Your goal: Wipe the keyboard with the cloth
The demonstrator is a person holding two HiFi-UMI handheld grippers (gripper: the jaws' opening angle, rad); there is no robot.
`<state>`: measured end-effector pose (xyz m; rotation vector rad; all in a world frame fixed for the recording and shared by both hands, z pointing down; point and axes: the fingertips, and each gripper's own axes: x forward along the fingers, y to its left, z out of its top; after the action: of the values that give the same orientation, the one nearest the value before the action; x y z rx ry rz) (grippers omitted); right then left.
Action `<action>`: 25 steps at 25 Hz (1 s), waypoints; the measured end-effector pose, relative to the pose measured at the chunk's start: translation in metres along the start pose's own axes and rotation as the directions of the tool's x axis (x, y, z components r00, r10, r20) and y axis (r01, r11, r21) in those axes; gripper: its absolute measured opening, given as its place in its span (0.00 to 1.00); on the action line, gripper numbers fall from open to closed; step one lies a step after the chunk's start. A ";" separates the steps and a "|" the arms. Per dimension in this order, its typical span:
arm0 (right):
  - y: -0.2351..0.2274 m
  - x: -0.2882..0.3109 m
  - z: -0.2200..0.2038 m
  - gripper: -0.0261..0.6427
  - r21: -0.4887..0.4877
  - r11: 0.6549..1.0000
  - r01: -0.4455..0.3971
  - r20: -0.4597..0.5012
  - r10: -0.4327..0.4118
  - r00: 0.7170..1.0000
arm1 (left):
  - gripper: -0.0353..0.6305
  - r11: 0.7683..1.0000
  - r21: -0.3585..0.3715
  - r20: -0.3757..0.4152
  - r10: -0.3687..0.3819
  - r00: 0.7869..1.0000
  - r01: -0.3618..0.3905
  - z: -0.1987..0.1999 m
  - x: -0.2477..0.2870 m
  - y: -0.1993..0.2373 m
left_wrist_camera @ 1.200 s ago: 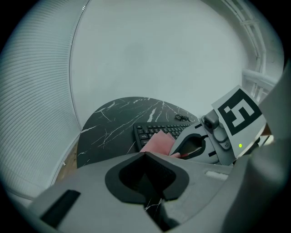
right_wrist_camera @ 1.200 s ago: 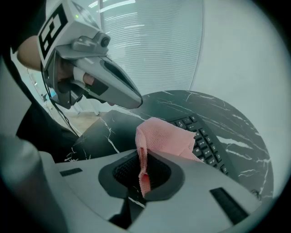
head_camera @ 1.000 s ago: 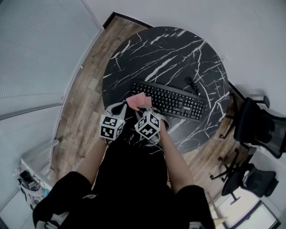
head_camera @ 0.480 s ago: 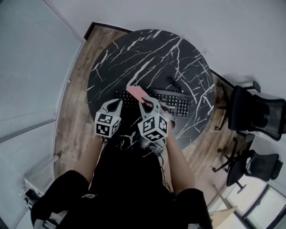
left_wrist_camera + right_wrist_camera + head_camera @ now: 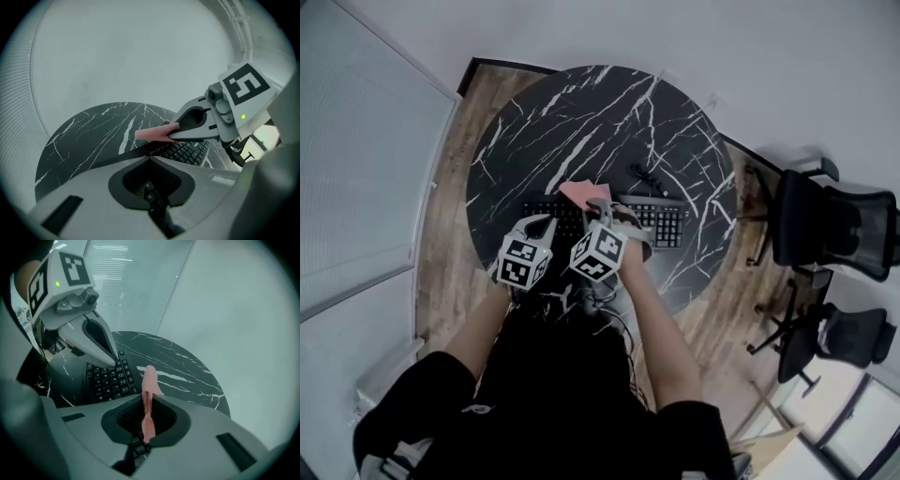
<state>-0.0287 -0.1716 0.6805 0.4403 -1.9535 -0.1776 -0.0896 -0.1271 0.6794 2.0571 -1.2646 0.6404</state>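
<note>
While the cloth [image 5: 586, 194] is already in hand, no picture shows how much of the keyboard [image 5: 661, 220] has been wiped; I judge the wiping to be at an early or middle stage, with the right end of the keys at least still to cover.

Right gripper [image 5: 602, 214]: fingers closed on the pink cloth, which is pinched as a folded strip and sticks out beyond the tips. It is held over the middle-left part of the keyboard. From the left gripper view it appears raised just clear of the keys, though contact cannot be ruled out.

Left gripper [image 5: 546, 220]: fingers closed together with nothing between them; keys show through the hollow behind the tips. It hangs just left of the right gripper, over the keyboard's left end.

Keyboard: black, lying flat on the near half of the round black marbled bench [image 5: 581, 122], its cable [image 5: 642, 176] trailing on the far side.

Containers: none in view on the bench, so no contents to report.

Next requirement, in my judgement: lower the cloth onto the keys and draw it along the rows.
</note>
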 end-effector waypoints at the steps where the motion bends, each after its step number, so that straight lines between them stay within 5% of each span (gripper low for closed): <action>1: 0.003 0.008 -0.004 0.06 0.002 1.000 -0.004 -0.024 0.004 1.000 | 0.05 1.000 0.000 -0.006 -0.001 1.000 0.001 -0.001 0.001 0.001; 8: 0.032 0.035 -0.012 0.06 0.091 0.992 -0.082 -0.055 0.088 0.995 | 0.05 1.000 -0.001 -0.027 0.003 1.000 -0.003 -0.013 -0.005 0.004; 25: 0.087 0.010 -0.027 0.06 0.103 0.979 -0.177 -0.060 0.183 0.981 | 0.05 1.000 -0.011 -0.031 0.023 0.999 -0.023 -0.039 -0.023 -0.009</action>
<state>-0.0274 -0.0930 0.7286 0.3259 -1.9279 0.0484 -0.0943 -0.0821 0.6874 2.0190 -1.2736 0.6715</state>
